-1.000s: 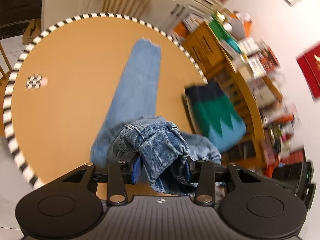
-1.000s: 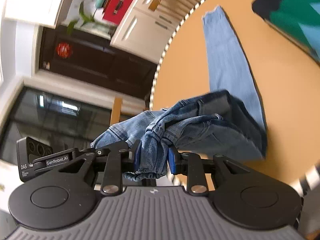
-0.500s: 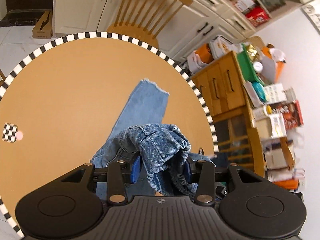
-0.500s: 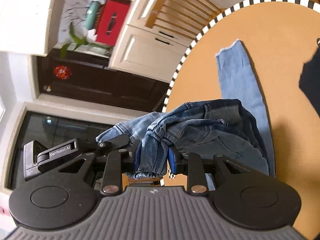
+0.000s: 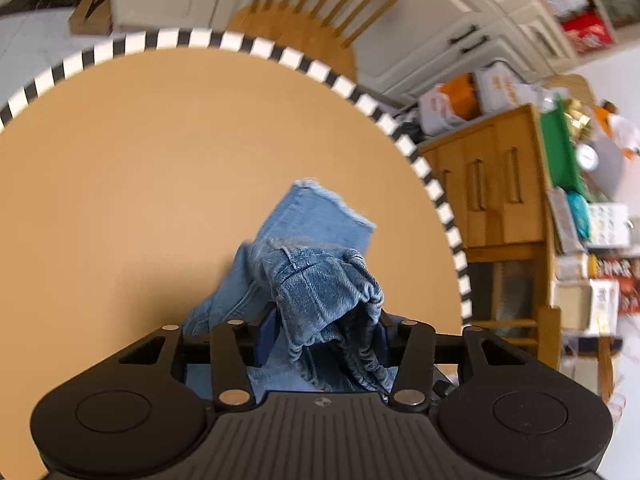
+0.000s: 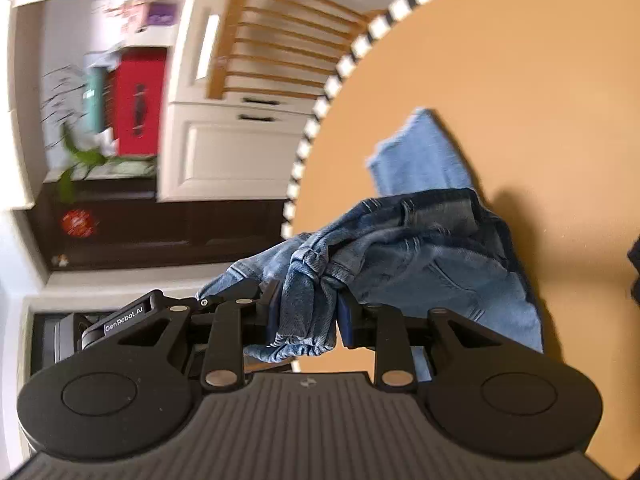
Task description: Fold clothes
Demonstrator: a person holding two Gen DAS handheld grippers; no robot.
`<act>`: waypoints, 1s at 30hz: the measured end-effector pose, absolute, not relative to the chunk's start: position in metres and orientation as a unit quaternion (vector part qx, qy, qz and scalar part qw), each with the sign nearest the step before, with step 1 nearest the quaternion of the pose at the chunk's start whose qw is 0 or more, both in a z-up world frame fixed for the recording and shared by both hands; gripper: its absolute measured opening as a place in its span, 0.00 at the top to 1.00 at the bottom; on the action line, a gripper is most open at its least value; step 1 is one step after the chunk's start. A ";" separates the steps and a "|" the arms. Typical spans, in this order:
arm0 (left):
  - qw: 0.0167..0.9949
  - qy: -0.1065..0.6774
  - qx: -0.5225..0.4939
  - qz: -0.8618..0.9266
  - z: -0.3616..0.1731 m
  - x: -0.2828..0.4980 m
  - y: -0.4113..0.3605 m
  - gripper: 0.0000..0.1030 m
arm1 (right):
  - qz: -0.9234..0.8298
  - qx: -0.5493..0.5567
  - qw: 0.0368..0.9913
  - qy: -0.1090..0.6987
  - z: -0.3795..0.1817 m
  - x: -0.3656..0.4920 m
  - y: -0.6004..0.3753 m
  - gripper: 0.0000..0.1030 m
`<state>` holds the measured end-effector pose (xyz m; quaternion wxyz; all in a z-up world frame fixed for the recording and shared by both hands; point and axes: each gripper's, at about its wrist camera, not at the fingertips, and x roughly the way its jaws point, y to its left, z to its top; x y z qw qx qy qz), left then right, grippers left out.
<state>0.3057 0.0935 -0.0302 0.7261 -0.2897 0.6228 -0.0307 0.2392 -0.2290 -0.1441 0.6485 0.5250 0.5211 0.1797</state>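
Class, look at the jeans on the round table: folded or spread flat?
Partly folded: the jeans hang bunched from both grippers, doubled over a leg lying flat on the table.

Left claw (image 5: 324, 338) with a bunched fold of blue jeans (image 5: 320, 280) between its blue pads (image 5: 266, 334), jaws opening. Beyond the claw, a frayed trouser hem lies flat on the round tan worktop (image 5: 140, 152), rimmed in black-and-white checks. A wooden chair (image 5: 320, 12) stands behind the worktop; a cluttered wooden cabinet (image 5: 492, 184) stands to its right.
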 end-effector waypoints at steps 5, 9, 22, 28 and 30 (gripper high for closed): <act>0.702 0.630 -0.334 -0.012 -0.069 0.337 0.100 0.47 | 0.139 0.546 0.632 0.532 -0.173 0.267 -0.227 0.66; 0.699 0.604 -0.382 -0.013 -0.082 0.359 0.107 0.37 | 0.124 0.562 0.627 0.525 -0.182 0.291 -0.225 0.62; 0.763 0.496 -0.406 -0.084 -0.105 0.334 0.161 0.29 | 0.099 0.539 0.725 0.417 -0.178 0.295 -0.240 0.27; 0.757 0.518 -0.354 -0.182 -0.132 0.237 0.191 0.23 | 0.214 0.364 0.808 0.410 -0.142 0.183 -0.235 0.18; 0.751 0.529 -0.344 -0.194 -0.149 0.201 0.197 0.23 | 0.228 0.335 0.811 0.421 -0.150 0.139 -0.232 0.18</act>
